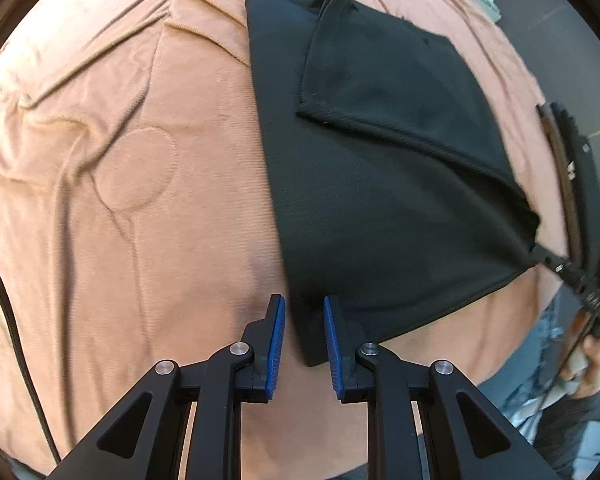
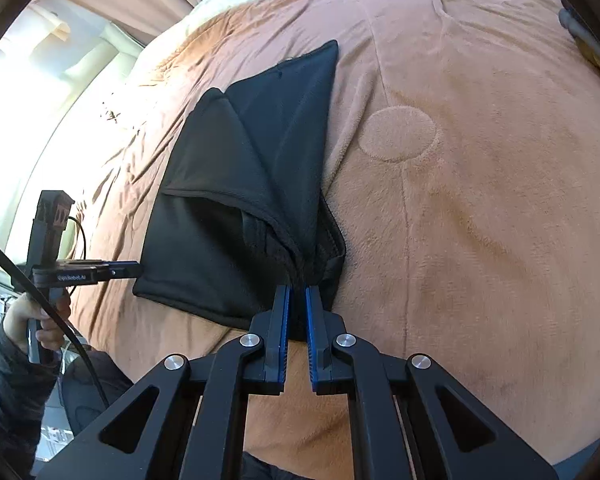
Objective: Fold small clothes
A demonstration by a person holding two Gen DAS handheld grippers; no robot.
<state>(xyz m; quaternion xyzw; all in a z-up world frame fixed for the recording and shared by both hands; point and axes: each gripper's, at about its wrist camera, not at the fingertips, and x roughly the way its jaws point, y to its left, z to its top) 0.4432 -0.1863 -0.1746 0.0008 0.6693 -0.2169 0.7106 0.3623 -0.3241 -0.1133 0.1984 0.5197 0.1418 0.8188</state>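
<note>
A black garment [image 1: 380, 184] lies partly folded on a rust-orange blanket [image 1: 120, 240], beside a round patch [image 1: 136, 170] pressed into the pile. The left gripper [image 1: 304, 336] hovers at the garment's near corner with its blue pads [image 1: 277, 344] spread apart; the corner sits in the gap, apparently ungripped. On the far side of the garment from that corner, the right gripper [image 2: 298, 320] has its pads nearly together, pinching a bunched hem of the garment [image 2: 236, 200] and pulling a taut ridge of cloth across the top layer.
</note>
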